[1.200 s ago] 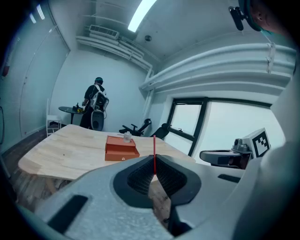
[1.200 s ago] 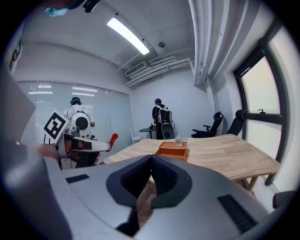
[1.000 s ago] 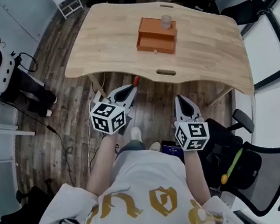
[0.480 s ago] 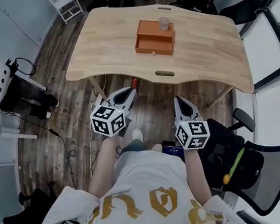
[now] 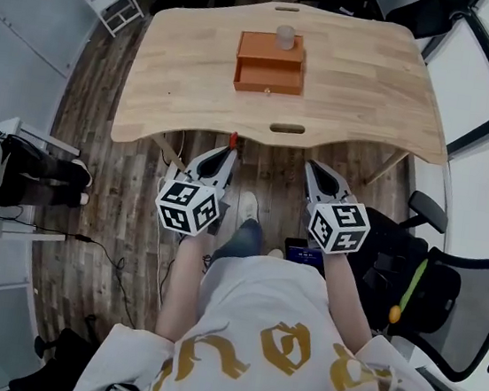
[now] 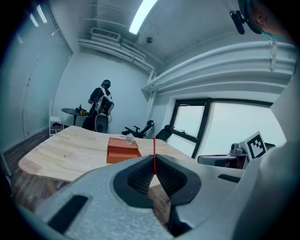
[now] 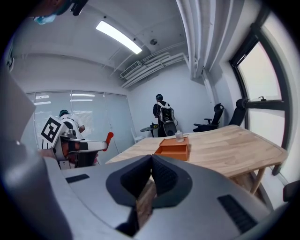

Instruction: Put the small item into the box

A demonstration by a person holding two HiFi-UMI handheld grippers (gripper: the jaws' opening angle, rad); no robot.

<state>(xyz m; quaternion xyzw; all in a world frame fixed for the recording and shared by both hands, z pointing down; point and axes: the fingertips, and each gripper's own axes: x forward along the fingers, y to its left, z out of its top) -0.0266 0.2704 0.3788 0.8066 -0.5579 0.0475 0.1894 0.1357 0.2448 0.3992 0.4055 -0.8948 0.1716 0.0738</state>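
While the left gripper point(image 5: 228, 154) and right gripper point(image 5: 315, 173) hang short of the bench point(image 5: 373, 100), fingers clenched empty, the item point(image 5: 286, 36) stands atop the box point(image 5: 270, 68). Step judged: approach. Next: reach forward, open fingers.

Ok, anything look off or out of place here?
Mostly no: the orange box sits square on the table, the small jar upright on it. One oddity: a thin red strip sticks out of the shut left gripper; whether held or built in is unclear.
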